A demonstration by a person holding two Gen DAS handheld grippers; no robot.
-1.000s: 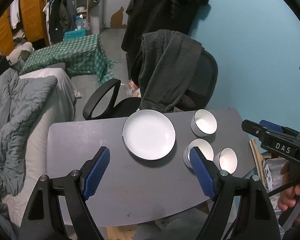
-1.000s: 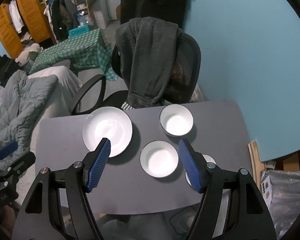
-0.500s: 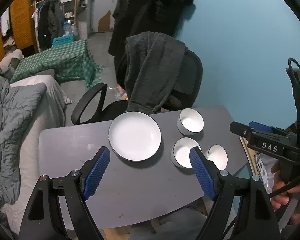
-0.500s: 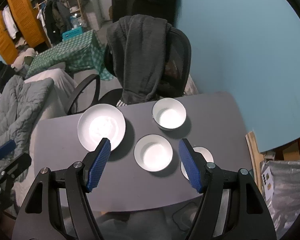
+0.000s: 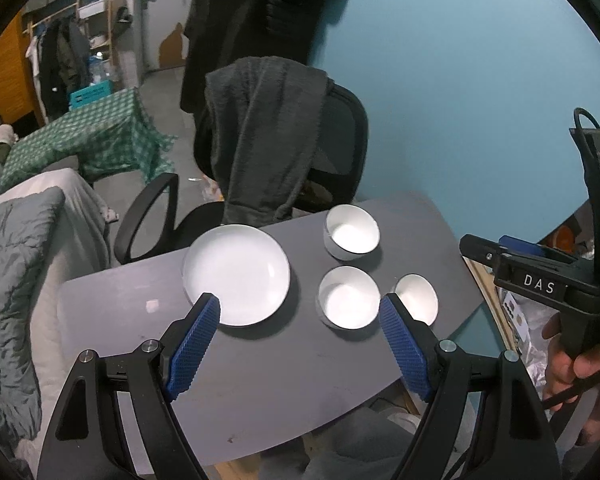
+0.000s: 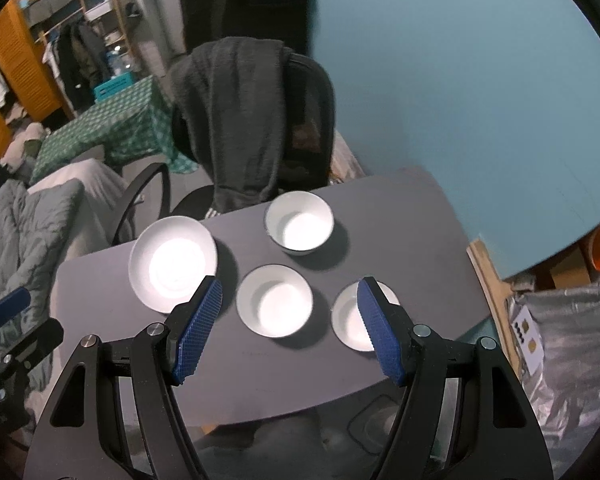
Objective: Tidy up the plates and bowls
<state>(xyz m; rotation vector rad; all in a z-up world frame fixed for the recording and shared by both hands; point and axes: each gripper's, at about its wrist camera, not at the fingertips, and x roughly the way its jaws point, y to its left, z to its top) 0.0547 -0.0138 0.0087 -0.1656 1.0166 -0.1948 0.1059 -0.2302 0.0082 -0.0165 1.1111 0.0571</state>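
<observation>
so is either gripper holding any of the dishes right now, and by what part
Nothing is held. The left gripper and right gripper both hang above the table with jaws open and empty; the plate and three bowls sit untouched.

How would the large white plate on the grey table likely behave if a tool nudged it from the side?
The plate looks rigid and glossy, so it would probably slide rather than flex. Low and wide, it seems unlikely to tip. It sits near the table edge by the chair, so a hard push might drop it.

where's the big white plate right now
The plate lies on the grey table, on the left in both wrist views, just left of the middle bowl and in front of the office chair.
</observation>
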